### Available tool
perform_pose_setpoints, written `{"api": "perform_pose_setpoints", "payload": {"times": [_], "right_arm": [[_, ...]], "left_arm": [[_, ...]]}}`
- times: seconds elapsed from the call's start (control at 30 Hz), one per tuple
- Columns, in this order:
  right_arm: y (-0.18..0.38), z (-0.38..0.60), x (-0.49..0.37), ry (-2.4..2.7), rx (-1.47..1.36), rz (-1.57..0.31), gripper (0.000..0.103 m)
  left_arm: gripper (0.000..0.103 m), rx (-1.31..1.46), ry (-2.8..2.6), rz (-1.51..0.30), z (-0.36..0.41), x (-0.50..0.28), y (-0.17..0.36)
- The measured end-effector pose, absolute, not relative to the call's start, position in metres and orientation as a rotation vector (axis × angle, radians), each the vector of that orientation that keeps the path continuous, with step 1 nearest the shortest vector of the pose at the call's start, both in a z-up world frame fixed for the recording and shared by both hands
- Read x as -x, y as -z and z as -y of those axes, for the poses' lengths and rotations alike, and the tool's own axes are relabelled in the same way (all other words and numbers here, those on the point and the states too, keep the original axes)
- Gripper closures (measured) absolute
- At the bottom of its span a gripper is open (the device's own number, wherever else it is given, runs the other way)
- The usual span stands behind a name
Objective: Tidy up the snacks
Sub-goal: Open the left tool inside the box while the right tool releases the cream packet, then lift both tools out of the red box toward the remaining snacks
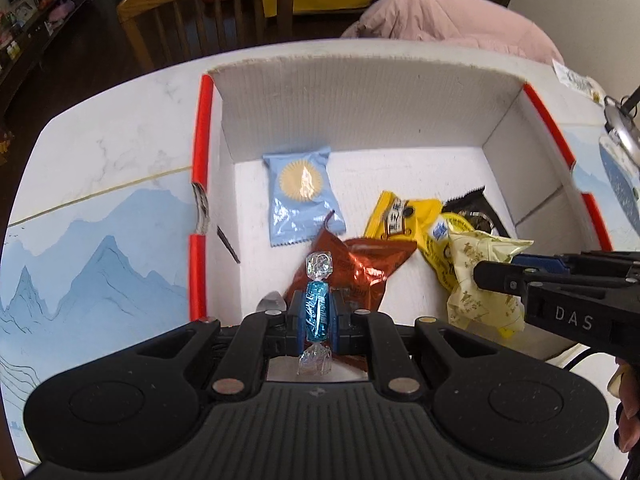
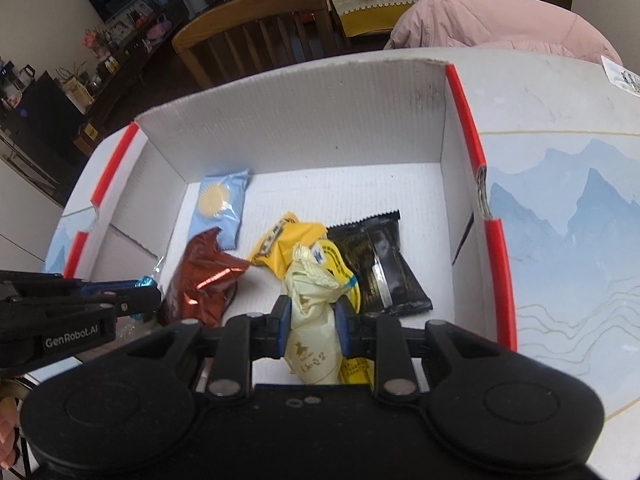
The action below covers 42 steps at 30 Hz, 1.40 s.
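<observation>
A white cardboard box [image 1: 360, 92] with red edges stands on the table; its far wall [image 2: 304, 120] shows in both views. My left gripper [image 1: 317, 314] is shut on a blue twist-wrapped candy [image 1: 317, 308], held upright over the box's near left part. My right gripper [image 2: 311, 314] is shut on a cream packet [image 2: 314, 332], over the near side of the box. In the left wrist view that cream packet [image 1: 480, 276] hangs from the right gripper [image 1: 500, 276]. On the box floor lie a light blue packet [image 1: 302, 196], a brown foil packet [image 1: 352, 268], yellow packets [image 1: 404, 216] and a black packet [image 2: 384, 264].
The table [image 1: 100, 208] has a blue mountain print. A wooden chair [image 1: 208, 4] and a pink padded garment [image 1: 452, 16] stand beyond the far edge. A small printed packet [image 2: 624, 76] lies on the table to the right of the box. Part of a hand [image 1: 628, 400] shows at the right.
</observation>
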State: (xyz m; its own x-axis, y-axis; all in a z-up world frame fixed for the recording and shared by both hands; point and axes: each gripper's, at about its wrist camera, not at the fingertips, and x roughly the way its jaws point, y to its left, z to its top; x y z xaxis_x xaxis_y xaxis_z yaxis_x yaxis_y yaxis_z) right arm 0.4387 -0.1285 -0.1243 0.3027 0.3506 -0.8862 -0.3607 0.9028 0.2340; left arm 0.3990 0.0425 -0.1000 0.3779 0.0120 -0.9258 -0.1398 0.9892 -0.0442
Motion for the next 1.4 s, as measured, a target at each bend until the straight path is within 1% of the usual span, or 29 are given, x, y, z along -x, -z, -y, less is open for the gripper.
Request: {"api": "perform_pose_setpoints", "payload": {"times": [0.27, 0.37, 0.5, 0.6, 0.9, 1.07, 1.1, 1.17, 1.2, 1.23, 1.33, 1.4], "right_arm": [[0.123, 0.130, -0.434, -0.476, 0.035, -1.174, 0.074], [0.120, 0.130, -0.431, -0.474, 0.048, -1.165, 0.073], [0.112, 0.134, -0.425, -0.476, 0.046, -1.144, 0.070], [0.102, 0.138, -0.420, -0.483, 0.029, -1.132, 0.067], [0.065, 0.149, -0.394, -0.517, 0.007, -1.060, 0.061], [0.046, 0.154, -0.377, -0.523, -0.017, -1.031, 0.053], [0.043, 0.155, -0.373, -0.525, -0.023, -1.025, 0.052], [0.037, 0.157, -0.366, -0.522, -0.032, -1.015, 0.044], [0.035, 0.159, -0.363, -0.522, -0.040, -1.011, 0.041], [0.033, 0.160, -0.359, -0.522, -0.049, -1.009, 0.038], [0.026, 0.162, -0.348, -0.537, -0.057, -1.005, 0.036], [0.021, 0.162, -0.339, -0.549, -0.054, -0.990, 0.030]], "left_arm": [[0.092, 0.110, -0.094, -1.209, -0.037, -0.396, 0.106], [0.091, 0.111, -0.098, -1.206, -0.036, -0.394, 0.105], [0.085, 0.119, -0.091, -1.190, -0.036, -0.388, 0.098], [0.075, 0.141, -0.084, -1.172, -0.038, -0.382, 0.089], [0.074, 0.176, -0.069, -1.099, -0.043, -0.354, 0.057], [0.072, 0.201, -0.047, -1.064, -0.044, -0.333, 0.041], [0.069, 0.198, -0.046, -1.057, -0.044, -0.329, 0.038], [0.062, 0.200, -0.044, -1.037, -0.044, -0.321, 0.032], [0.057, 0.203, -0.042, -1.026, -0.044, -0.316, 0.029], [0.055, 0.206, -0.042, -1.015, -0.045, -0.312, 0.026], [0.054, 0.211, -0.035, -0.993, -0.045, -0.299, 0.018], [0.054, 0.210, -0.037, -0.978, -0.046, -0.289, 0.013]]}}
